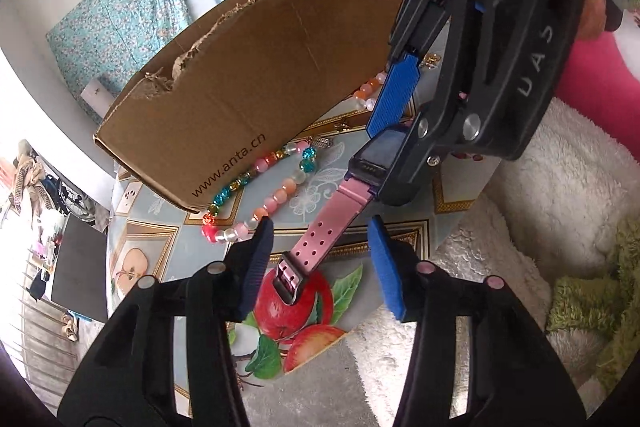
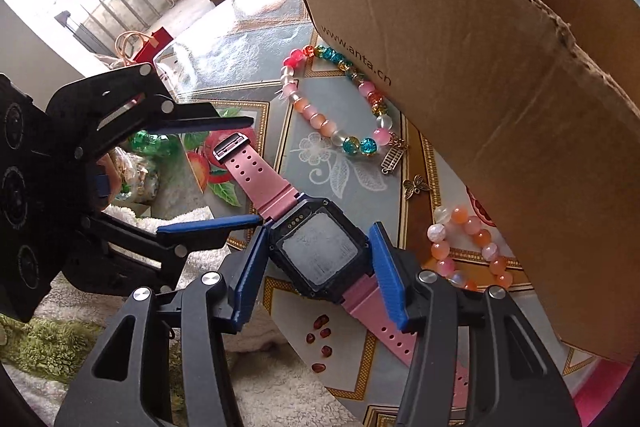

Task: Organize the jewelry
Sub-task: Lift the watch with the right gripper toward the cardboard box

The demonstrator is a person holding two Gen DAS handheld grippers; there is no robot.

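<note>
Nearest, in the right wrist view: right hand-held gripper clenched on a watch, one blue pad pressed against each side of the dark square case. Grey screen facing up. Pink perforated strap running out both ways, one end back under the fingers, the other end away toward the left hand-held gripper. Watch above the tabletop, close to the edge that borders a white fleece.

In the left wrist view: left hand-held gripper released, fingers apart to either side of the strap's buckle end, a clear gap between each pad and the strap. Buckle dark, above a printed red apple on the tabletop cover, near that same edge.

Further in from the edge: a multicoloured bead bracelet flat on the tabletop in an open loop, pink, clear, teal and amber beads. Just beside it, a small ladder-shaped metal charm and a small winged charm, both apart from the watch. Next to those, an orange and pink bead bracelet, partly tucked under the box wall.

Farthest: a brown cardboard box with a torn upper rim and a printed web address on its side, along the far part of the tabletop, its lower edge just beside both bracelets.
</note>
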